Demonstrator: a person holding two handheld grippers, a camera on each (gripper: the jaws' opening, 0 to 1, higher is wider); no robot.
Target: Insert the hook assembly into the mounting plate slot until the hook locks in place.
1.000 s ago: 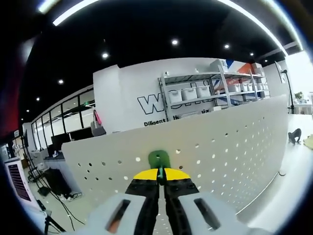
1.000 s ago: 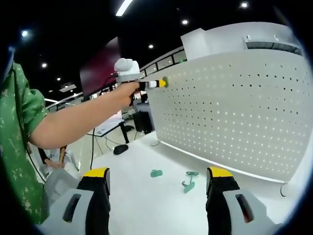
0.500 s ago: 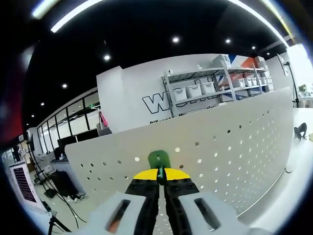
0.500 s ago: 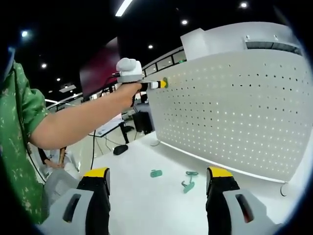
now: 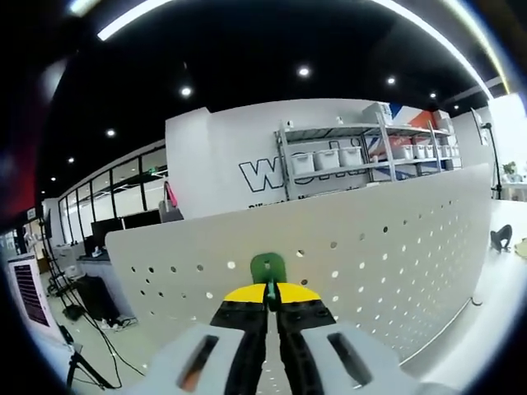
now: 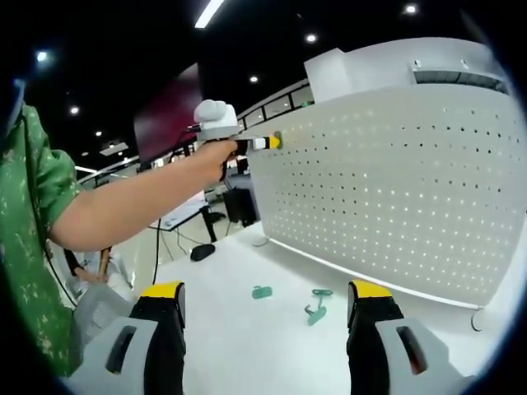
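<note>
The white pegboard mounting plate (image 6: 395,189) stands upright along the far edge of the white worktop (image 6: 263,346). In the right gripper view, the person's bare forearm (image 6: 136,202) reaches up and across from a green patterned sleeve (image 6: 29,214), holding the left gripper (image 6: 268,142) level at the plate's upper left corner. The right gripper (image 6: 263,309) sits low over the worktop, its fingers spread wide and holding nothing. Two loose green hooks (image 6: 314,303) lie on the worktop between them. The left gripper view shows up close its fingers (image 5: 247,294) pressed together on a green hook assembly (image 5: 268,267), which sits against the plate's holes near the top edge.
</note>
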